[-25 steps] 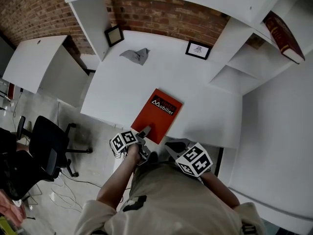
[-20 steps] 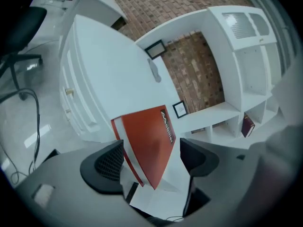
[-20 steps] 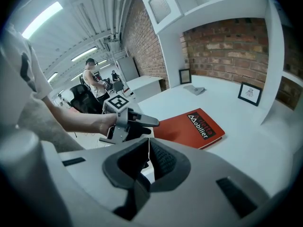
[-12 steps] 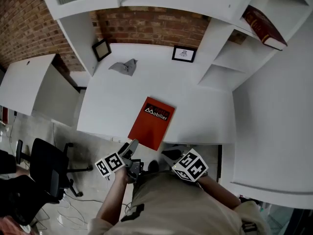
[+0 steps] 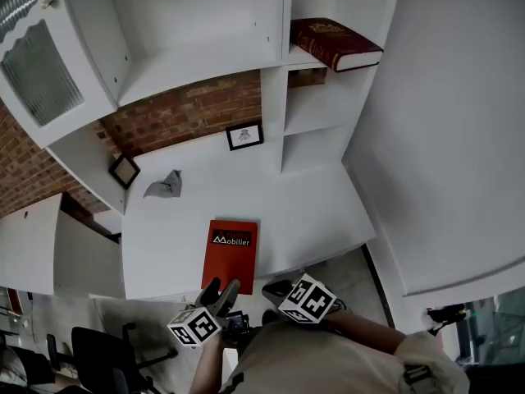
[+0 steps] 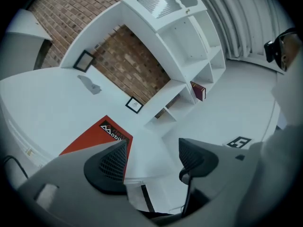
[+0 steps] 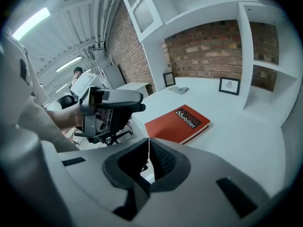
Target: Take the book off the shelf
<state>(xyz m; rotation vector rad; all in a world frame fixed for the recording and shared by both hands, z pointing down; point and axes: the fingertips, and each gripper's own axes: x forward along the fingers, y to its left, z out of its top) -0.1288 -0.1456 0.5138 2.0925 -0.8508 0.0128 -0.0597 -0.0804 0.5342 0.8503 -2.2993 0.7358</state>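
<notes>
Task not begun: dark red book (image 5: 332, 43) lying flat on the shelf (image 5: 297, 56) at 1 o'clock, untouched; left tool (image 5: 221, 289) spread and empty, right tool (image 5: 277, 289) pressed together and empty, both at 6 o'clock by the desk (image 5: 312, 212) edge; reach, grip, lift remain.

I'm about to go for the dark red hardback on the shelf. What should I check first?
1. Dark red hardback book lies flat in the white shelf unit, nothing on top: ok.
2. Left gripper jaws apart, empty: ok.
3. Right gripper jaws apart: not ok, shut, empty.
4. Red softcover book on the white desk, out of the way: ok.
5. Hardback within arm's reach: cannot tell.
</notes>
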